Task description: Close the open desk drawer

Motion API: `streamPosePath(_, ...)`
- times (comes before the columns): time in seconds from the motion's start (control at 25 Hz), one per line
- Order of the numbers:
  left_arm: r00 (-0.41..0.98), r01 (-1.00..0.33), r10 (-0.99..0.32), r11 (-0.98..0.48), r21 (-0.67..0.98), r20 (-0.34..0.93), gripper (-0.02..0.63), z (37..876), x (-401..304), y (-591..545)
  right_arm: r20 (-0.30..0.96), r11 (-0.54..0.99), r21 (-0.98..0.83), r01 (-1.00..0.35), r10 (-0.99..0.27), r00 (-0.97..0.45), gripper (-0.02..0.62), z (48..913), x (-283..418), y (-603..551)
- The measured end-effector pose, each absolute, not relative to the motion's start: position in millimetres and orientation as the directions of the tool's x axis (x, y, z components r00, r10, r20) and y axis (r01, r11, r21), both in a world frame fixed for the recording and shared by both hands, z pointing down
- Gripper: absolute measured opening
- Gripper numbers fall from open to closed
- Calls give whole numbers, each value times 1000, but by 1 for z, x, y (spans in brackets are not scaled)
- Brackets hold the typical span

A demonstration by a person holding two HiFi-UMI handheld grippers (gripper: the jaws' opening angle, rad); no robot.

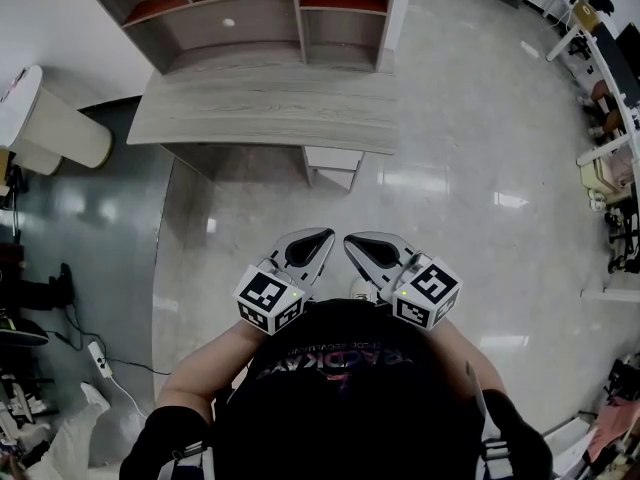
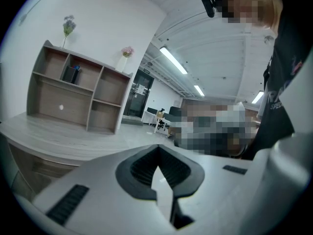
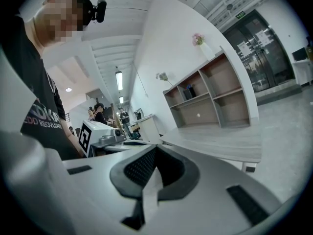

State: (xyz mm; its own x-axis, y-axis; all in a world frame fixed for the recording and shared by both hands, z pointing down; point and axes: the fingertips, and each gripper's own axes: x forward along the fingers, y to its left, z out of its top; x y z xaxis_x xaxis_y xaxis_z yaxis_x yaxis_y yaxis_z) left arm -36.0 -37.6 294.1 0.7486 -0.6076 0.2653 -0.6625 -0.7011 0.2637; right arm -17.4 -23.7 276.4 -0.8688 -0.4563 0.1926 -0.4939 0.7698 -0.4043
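The light wooden desk (image 1: pixel 265 108) with a shelf unit (image 1: pixel 250 8) on top stands at the far side of the floor. Its small drawer (image 1: pixel 333 163) sticks out below the front edge, right of centre. Both grippers are held close to the person's body, well short of the desk and side by side. My left gripper (image 1: pixel 318 243) is shut with nothing between its jaws (image 2: pixel 157 151). My right gripper (image 1: pixel 356 246) is likewise shut and empty (image 3: pixel 155 151). The desk (image 2: pixel 54 133) lies ahead to the left in the left gripper view, and ahead to the right (image 3: pixel 220 143) in the right gripper view.
A white cylindrical bin (image 1: pixel 50 118) stands left of the desk. A power strip with its cable (image 1: pixel 100 358) lies on the dark floor at lower left. Chairs and other furniture (image 1: pixel 610 118) line the right edge. Shiny pale floor (image 1: pixel 450 198) stretches between me and the desk.
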Motion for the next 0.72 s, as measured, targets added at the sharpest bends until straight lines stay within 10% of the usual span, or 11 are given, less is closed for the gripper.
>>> streamPosePath(0.72, 749, -662, -614, -703, 258, 250, 11, 292, -35, -27, 193, 774, -397, -493, -455, -870, 17, 277, -16, -14)
